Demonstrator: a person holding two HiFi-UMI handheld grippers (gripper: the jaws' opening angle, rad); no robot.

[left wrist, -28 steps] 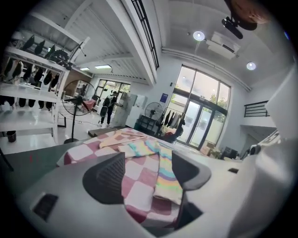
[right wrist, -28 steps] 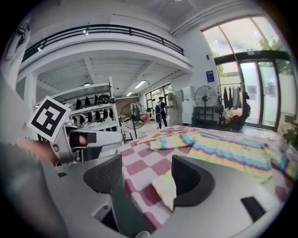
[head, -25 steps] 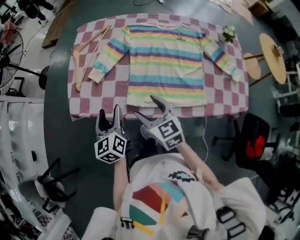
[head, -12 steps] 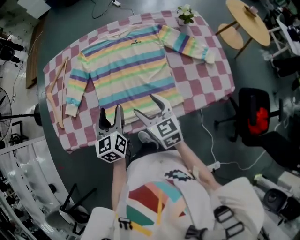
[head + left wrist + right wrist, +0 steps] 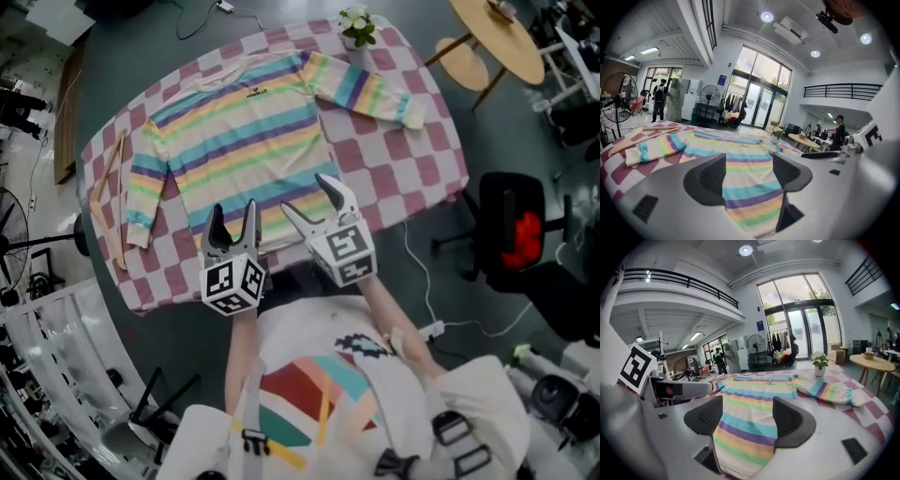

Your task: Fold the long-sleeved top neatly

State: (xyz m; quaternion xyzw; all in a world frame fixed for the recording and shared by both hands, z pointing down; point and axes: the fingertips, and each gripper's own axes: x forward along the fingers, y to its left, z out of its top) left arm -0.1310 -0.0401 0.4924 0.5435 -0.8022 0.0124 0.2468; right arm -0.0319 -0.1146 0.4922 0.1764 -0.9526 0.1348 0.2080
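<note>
Head view: long-sleeved top lies flat ahead, hem nearest, collar farthest — left gripper and right gripper, both spread empty, poised at the hem.

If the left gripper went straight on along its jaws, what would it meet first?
Most likely the striped top: the left gripper, jaws apart, points across its hem end. Its height above the cloth is unclear, so it might skim over.
</note>
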